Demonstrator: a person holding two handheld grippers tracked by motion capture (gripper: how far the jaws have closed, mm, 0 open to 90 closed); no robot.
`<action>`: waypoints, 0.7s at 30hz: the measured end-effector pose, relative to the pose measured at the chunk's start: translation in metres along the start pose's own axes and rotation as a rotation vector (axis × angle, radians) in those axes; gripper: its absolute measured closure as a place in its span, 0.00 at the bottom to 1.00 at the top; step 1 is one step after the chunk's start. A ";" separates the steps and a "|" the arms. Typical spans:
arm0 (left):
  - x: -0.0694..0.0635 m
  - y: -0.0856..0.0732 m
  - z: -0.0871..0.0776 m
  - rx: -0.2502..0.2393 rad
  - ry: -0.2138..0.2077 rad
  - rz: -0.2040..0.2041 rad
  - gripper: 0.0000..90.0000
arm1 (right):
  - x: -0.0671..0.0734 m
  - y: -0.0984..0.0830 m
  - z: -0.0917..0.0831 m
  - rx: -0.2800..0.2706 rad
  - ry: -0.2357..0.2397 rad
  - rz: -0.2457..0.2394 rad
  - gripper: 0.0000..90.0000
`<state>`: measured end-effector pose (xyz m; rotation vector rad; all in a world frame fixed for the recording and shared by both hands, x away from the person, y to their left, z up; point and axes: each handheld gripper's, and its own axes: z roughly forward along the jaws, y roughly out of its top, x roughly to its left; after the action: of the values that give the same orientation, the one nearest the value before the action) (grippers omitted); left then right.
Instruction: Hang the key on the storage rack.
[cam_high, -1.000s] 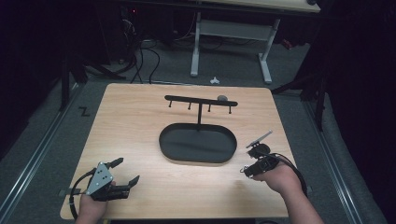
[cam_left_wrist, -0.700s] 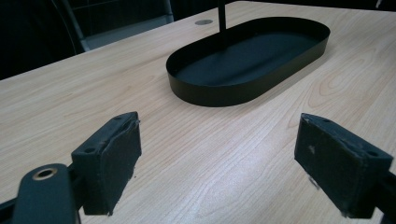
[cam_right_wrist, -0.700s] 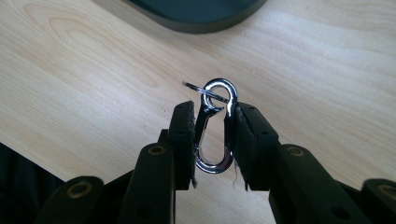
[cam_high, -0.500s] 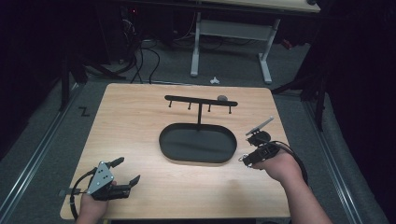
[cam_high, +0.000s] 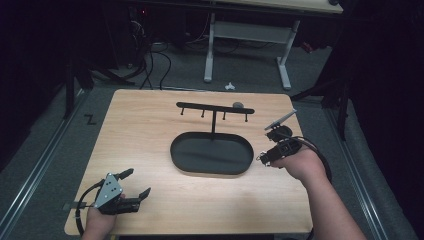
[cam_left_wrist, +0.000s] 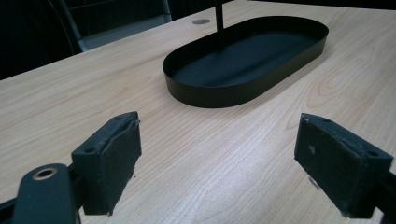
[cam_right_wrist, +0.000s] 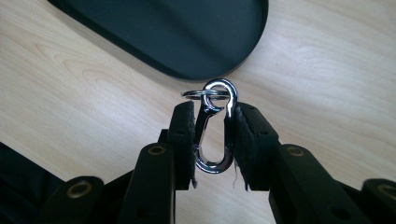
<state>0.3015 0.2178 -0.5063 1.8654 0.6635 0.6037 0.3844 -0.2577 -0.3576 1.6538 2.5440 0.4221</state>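
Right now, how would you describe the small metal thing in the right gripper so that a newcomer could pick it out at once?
Start at the wooden table and its black oval tray with the hook stand. Just off the tray's right end, the right gripper is shut on a silver snap clip with a small ring at its top. It is the one shiny thing among matt black parts.

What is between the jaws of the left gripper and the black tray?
Only bare wooden table. In the left gripper view, nothing lies between the open left gripper and the tray; the high view agrees.
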 end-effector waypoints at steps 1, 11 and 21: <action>0.000 0.000 0.000 -0.002 0.001 -0.001 0.17 | 0.000 0.002 -0.002 -0.007 -0.002 -0.001 0.77; 0.001 0.000 -0.001 -0.002 0.001 -0.005 0.17 | -0.003 0.025 -0.014 -0.029 -0.014 0.012 0.77; 0.001 0.000 -0.001 0.002 -0.002 -0.002 0.17 | 0.000 0.046 -0.019 -0.051 -0.011 0.009 0.77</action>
<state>0.3015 0.2188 -0.5061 1.8667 0.6642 0.5997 0.4210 -0.2437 -0.3272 1.6459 2.4971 0.4727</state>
